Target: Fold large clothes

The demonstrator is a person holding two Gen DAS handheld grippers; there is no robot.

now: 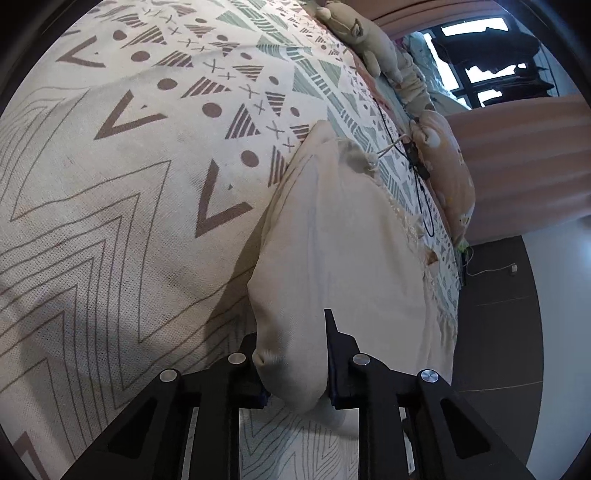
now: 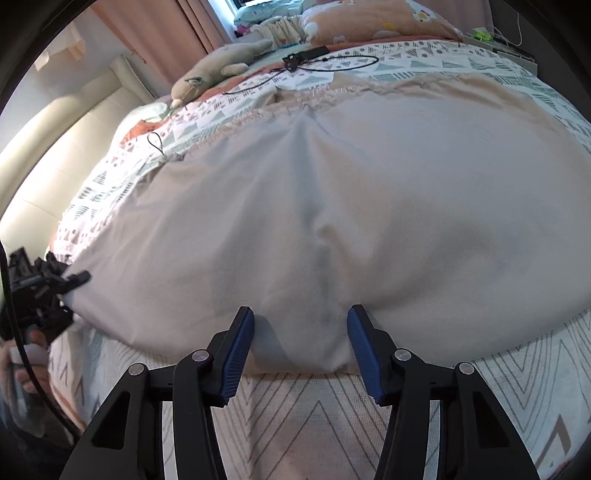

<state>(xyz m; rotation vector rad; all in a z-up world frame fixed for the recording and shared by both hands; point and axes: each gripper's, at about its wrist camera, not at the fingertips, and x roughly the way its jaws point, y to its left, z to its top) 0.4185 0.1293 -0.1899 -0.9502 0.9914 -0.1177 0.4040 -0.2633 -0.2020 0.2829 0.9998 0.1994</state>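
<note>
Garment (image 2: 332,206) on bedspread (image 2: 535,398), pillow (image 2: 369,26) behind

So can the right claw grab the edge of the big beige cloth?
Probably yes. The right claw is open, with the big beige cloth lying between its fingers and nothing in the way. The left claw already pinches another corner.

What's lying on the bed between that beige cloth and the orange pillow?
In the right wrist view, patterned bedspread and a looped black cable lie between the beige cloth and orange pillow.

No readable text, label, brand, number or sign shows in either view; the bedspread (image 1: 147,155) carries only printed shapes: triangles, dots, crosses and chevrons, no letters.
</note>
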